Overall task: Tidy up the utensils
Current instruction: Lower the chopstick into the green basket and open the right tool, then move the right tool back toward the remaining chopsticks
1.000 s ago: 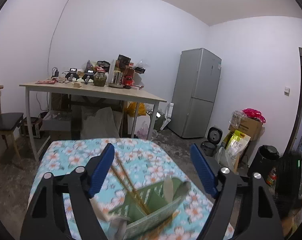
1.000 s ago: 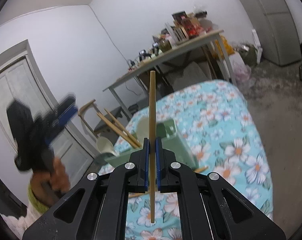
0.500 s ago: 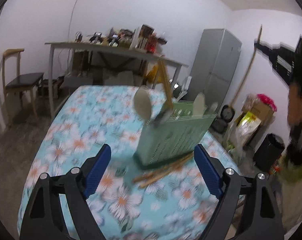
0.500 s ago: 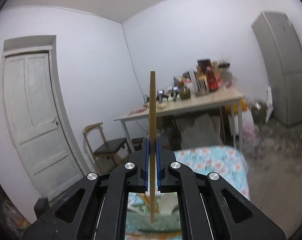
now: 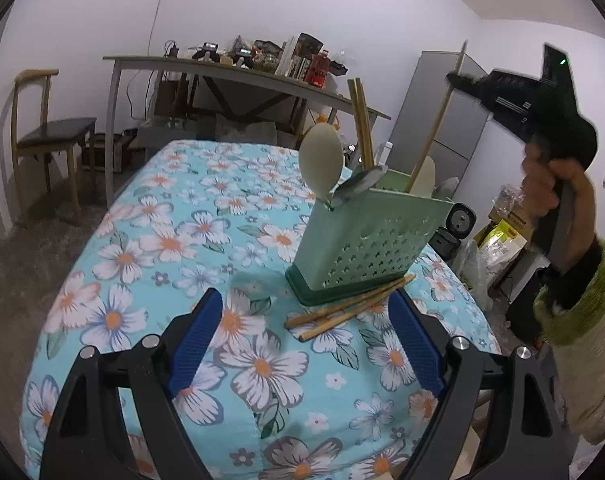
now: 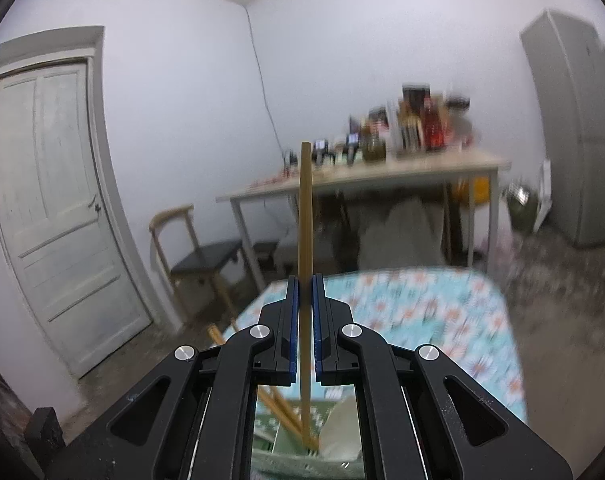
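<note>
A pale green perforated utensil holder [image 5: 366, 240] stands upright on the floral tablecloth [image 5: 170, 248]. Two chopsticks [image 5: 362, 124] and pale spoons [image 5: 321, 160] stick out of it. Three loose chopsticks [image 5: 350, 307] lie against its base. My left gripper [image 5: 304, 314] is open just in front of them, with nothing between its blue pads. My right gripper [image 6: 305, 285] is shut on one upright chopstick [image 6: 305, 208] above the holder [image 6: 336, 436]. In the left wrist view this chopstick [image 5: 436, 124] slants down into the holder's right end, beside a spoon.
A person's hand [image 5: 550, 192] and green cuff hold the right gripper at the table's right side. Behind stand a cluttered long table [image 5: 238, 76], a wooden chair [image 5: 50, 136], a grey fridge [image 5: 442, 132] and a white door [image 6: 54, 208]. Bags and a bin sit on the floor.
My left gripper dropped from above the holder to table level in front of it. My right gripper carried its chopstick up and over the holder, and the stick's lower end now dips inside.
</note>
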Demonstrator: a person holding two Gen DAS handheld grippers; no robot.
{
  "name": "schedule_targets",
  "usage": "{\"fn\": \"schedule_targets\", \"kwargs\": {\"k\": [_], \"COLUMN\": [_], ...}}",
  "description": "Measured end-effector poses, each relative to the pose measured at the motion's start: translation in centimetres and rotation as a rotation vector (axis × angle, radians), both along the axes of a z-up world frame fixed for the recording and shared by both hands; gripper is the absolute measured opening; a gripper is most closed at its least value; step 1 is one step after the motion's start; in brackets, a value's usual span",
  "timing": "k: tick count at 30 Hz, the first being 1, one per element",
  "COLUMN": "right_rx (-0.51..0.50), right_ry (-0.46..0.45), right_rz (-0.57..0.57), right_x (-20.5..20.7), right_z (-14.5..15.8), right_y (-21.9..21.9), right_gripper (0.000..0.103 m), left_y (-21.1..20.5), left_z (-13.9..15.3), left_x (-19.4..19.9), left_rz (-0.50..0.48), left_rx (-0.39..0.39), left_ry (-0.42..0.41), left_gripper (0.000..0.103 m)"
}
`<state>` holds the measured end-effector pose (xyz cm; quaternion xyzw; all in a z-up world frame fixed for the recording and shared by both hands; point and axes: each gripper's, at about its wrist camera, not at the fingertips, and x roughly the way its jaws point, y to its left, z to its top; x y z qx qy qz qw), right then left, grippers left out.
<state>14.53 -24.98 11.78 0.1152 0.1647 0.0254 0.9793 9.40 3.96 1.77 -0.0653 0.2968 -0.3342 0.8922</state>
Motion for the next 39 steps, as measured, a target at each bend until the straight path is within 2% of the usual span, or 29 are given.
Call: {"fn": "schedule_targets", "kwargs": {"k": [3,5,11,19,24,30,35,39], "right_rx": [0.037,0.073,0.102,0.168,0.226,0.347,0.477,0.567], "right_ry": [0.106,0.147,0.114,0.059,0.088,0.210,0.341,0.402], "right_rz": [0.012,0.002,-0.031,-0.059,-0.072,-0.074,-0.068,-0.081], "right_x": [1.2,1.3,-0.6,-4.4,-6.7,-7.8,-7.8,-7.7], "right_z": [-2.1,-3.2,-2.5,-1.6,-2.9,-7.5,-12.7,-15.5], "right_y": [-0.2,-0.8,-1.9,-3.2,-4.1,-4.5,-4.5,-5.1], "right_gripper": [0.011,0.030,0.041,0.045,0.047,0.047,0.047,0.046], "left_y": [-0.1,-0.2,0.0,0.0,-0.2,-0.9,-1.9,-2.8], "left_z": [-0.2,-0.2,0.0,0.0,0.0,-0.2,-0.4,-0.7], "left_x": [-0.1,-0.2,-0.1,-0.2,-0.5,-0.8,-1.1,-1.1], "left_rz": [-0.006,-0.010,-0.006,-0.004,-0.004,-0.013,-0.025,-0.046], "left_rx": [-0.004,-0.005,-0.013,-0.013,-0.003,0.021,0.066,0.098], "left_ry": [0.011,0.010,0.013,0.019,0.014,0.014,-0.009,-0.026], "left_gripper": [0.083,0.083,0.083,0.083,0.083,0.083,0.083,0.083]}}
